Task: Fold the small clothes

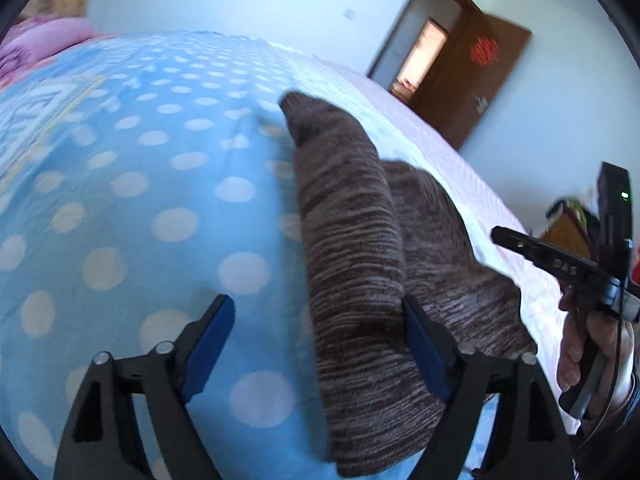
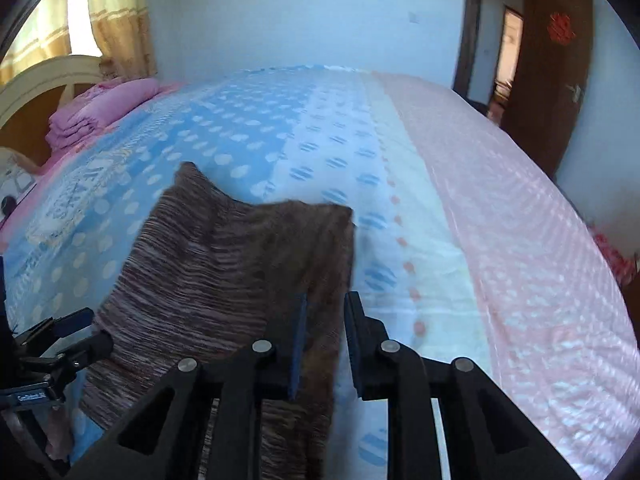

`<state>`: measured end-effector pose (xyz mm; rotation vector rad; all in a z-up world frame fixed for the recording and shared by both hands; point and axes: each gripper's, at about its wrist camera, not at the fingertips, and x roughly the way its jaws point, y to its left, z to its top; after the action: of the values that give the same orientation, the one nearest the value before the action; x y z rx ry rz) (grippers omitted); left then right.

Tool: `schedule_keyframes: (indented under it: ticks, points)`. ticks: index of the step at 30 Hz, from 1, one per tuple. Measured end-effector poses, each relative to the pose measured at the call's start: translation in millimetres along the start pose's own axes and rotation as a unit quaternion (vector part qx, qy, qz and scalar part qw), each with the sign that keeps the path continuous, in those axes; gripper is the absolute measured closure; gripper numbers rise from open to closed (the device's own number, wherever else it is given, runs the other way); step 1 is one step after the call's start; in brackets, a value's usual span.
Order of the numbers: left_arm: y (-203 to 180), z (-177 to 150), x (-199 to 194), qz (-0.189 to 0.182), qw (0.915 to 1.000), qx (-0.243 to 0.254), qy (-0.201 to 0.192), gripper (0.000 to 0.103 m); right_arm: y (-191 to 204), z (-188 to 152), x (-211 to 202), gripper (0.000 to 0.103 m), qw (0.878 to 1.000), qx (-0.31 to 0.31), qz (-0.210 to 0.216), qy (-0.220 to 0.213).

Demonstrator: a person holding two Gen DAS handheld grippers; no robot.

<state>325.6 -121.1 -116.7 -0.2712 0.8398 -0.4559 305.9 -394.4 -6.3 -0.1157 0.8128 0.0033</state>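
Left gripper (image 1: 320,344) stood wide, brown striped knit garment (image 1: 360,280) draped between fingers, not pinched; likely just positioning. Right gripper (image 2: 324,344) stood narrow around garment (image 2: 224,280) edge; contact on both pads unclear, probable hold for fold. Garment lay partly doubled on polka-dot bedspread (image 2: 248,132), near edge. Beyond: pink folded bedding (image 2: 104,108) at headboard, well apart. Far: curtain (image 2: 120,16), open brown door (image 2: 560,80). Nothing blocked fold.

Black left gripper (image 1: 316,344), blue-lined jaws, silver screws; "DAS"-marked right gripper (image 1: 520,242)
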Motion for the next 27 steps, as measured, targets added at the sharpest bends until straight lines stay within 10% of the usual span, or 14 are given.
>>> schedule_keyframes:
  ticks: [7,13,21,27]
  points:
    - [8,-11,-3,0.007,0.9998,-0.018,0.002,0.007,106,43,49,0.083,0.984,-0.136,0.106,0.042]
    - [3,-13,-2,0.013,0.9998,0.007,0.012,0.003,145,43,110,0.081,0.978,-0.178,0.088,0.070]
    - [32,-20,-23,-0.025,0.9960,-0.078,-0.035,0.003,110,17,25,0.078,0.980,-0.128,0.149,0.014]
    - [30,-20,-22,0.003,0.9953,-0.086,-0.044,0.003,82,-38,38,0.078,0.985,-0.104,0.129,0.054]
